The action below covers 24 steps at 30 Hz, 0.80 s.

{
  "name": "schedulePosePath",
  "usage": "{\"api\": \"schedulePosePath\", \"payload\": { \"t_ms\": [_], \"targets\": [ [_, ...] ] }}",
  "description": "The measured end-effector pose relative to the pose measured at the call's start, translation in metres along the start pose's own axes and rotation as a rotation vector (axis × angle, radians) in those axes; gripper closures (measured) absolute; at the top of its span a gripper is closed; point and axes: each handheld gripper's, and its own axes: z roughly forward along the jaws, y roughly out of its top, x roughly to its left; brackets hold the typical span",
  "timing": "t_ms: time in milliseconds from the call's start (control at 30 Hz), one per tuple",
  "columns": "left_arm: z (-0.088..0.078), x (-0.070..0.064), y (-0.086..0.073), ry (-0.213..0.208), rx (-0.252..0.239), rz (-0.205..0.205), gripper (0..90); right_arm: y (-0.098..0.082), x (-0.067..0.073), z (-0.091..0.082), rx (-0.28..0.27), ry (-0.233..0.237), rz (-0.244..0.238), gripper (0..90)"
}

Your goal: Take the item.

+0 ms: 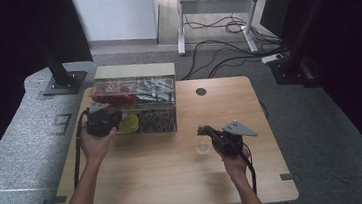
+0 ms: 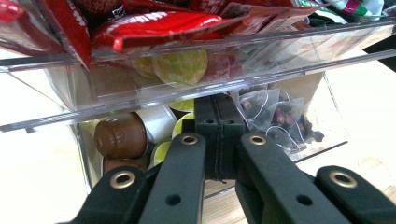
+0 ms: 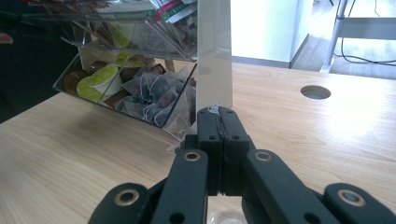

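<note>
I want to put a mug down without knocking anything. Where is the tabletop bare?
Free: the near strip of the wooden table between the two forearms, and the far right corner past the cable hole. Crowded: the far left, where the clear organizer stands with the left gripper at it, and around the small clear cup by the right gripper.

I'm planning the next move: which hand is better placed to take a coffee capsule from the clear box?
Left. The left gripper, shut, sits right at the clear box beside the coffee capsules. The right gripper is farther off, over a small clear cup.
</note>
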Motion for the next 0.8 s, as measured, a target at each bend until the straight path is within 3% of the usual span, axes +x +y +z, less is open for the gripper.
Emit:
{"api": "schedulePosePath", "payload": {
  "t_ms": [333,800],
  "targets": [
    [-0.0013,0.0002,-0.0003,0.001,0.000,0.000,90.0,-0.0049,-0.0015,0.0037,0.021,-0.012,-0.010,87.4],
    [-0.0004,-0.0015,-0.0019,-0.002,0.002,0.003,90.0,-0.0099,-0.0040,0.0053,0.037,-0.016,-0.025,75.3]
  ]
}}
